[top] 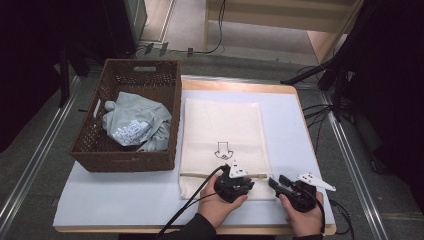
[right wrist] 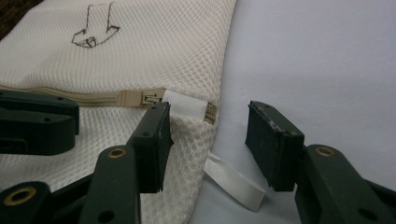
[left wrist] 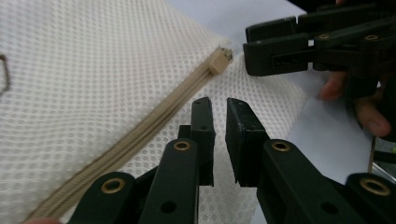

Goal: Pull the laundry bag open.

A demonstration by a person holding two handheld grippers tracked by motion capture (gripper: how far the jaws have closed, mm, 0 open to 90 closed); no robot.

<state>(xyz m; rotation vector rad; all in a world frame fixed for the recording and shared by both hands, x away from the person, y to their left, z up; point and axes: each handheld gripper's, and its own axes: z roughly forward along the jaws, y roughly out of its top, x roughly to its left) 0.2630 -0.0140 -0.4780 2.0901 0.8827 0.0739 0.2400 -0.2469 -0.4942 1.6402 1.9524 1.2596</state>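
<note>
Mesh bag's (top: 220,135) near-right edge sits between spread right gripper (right wrist: 205,140); left gripper (left wrist: 219,135) nearly closed, empty.

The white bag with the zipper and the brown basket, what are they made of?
The white bag looks like soft, matte cream mesh fabric: tiny holes cover it in both gripper views. Its zipper looks like beige woven tape, probably with plastic teeth. The brown basket seems woven wicker or rattan, judging by its criss-cross strands.

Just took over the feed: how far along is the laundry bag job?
Early. The mesh bag lies flat, its zipper apparently closed, slider at the end. In hand: the right gripper is open near that slider; the left gripper hovers nearly shut. Left: the grey garment sits in the basket.
</note>
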